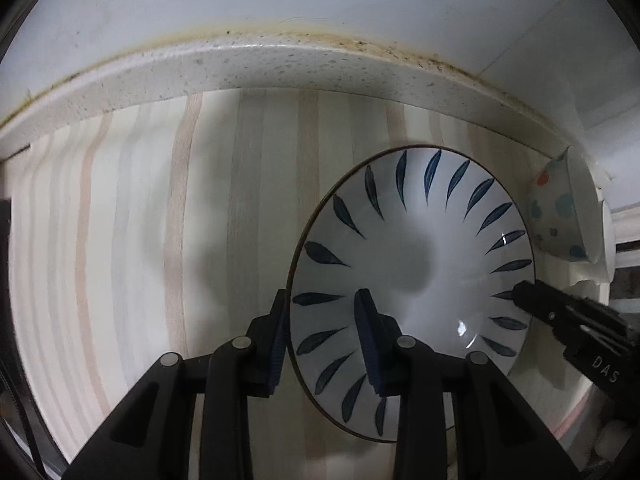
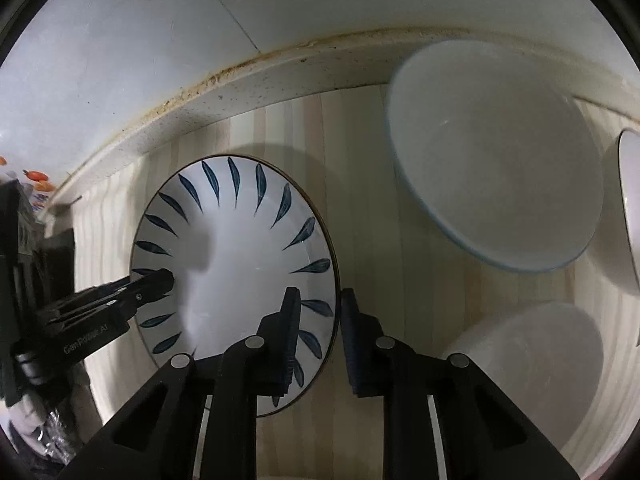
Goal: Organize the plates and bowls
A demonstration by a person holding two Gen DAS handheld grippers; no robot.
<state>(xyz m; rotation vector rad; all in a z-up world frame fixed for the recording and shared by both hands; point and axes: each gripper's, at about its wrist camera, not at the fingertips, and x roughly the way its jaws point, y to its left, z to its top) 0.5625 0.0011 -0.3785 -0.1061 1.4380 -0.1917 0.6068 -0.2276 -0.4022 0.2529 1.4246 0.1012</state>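
A white plate with blue leaf marks lies on the striped mat; it also shows in the right wrist view. My left gripper straddles the plate's left rim, jaws apart, one finger outside and one over the plate. My right gripper straddles the plate's right rim the same way, jaws apart. The right gripper also shows in the left wrist view, and the left gripper in the right wrist view. A white bowl with a blue rim sits to the right.
A spotted bowl stands right of the plate. A plain white bowl sits near right, and another dish edge at far right. A speckled counter ledge and white wall run behind. Dark clutter lies left.
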